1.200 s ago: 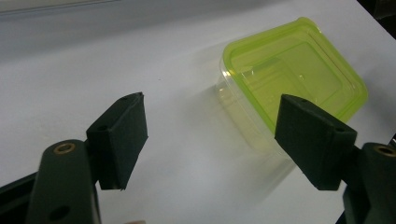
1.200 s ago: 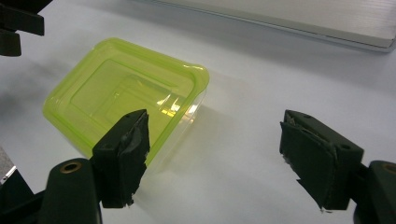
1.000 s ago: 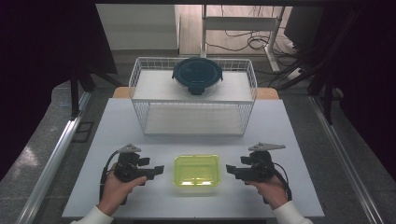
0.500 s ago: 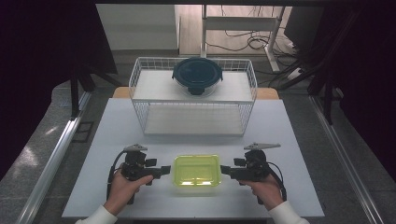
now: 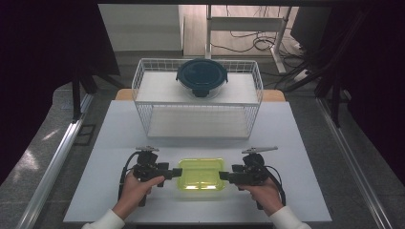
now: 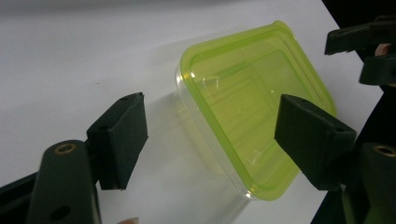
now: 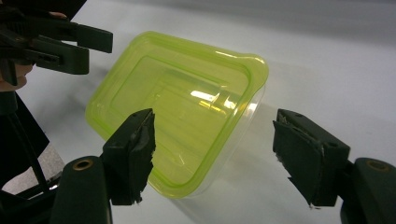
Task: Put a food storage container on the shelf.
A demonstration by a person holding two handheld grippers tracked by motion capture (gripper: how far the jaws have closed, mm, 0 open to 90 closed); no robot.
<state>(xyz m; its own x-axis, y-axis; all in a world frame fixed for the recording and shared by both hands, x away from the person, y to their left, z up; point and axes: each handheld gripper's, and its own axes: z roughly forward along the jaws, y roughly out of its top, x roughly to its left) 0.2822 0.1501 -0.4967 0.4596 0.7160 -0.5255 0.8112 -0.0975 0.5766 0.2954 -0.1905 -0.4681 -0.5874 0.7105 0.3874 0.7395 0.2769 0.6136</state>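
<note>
We noted a green-lidded clear box (image 5: 201,173) lying flat on the white surface (image 5: 305,157), near its front edge, between the two hands. The left hand-held gripper (image 5: 175,172) pointed at the box's left end; in the left gripper view its jaws stood wide apart, the box (image 6: 254,121) between and beyond them, nothing gripped. The right hand-held gripper (image 5: 225,176) pointed at the right end, jaws likewise spread wide around the box's (image 7: 180,107) near corner, not touching it. Behind the box stood a white wire basket (image 5: 143,98), with a dark round lidded container (image 5: 202,76) on top.
</note>
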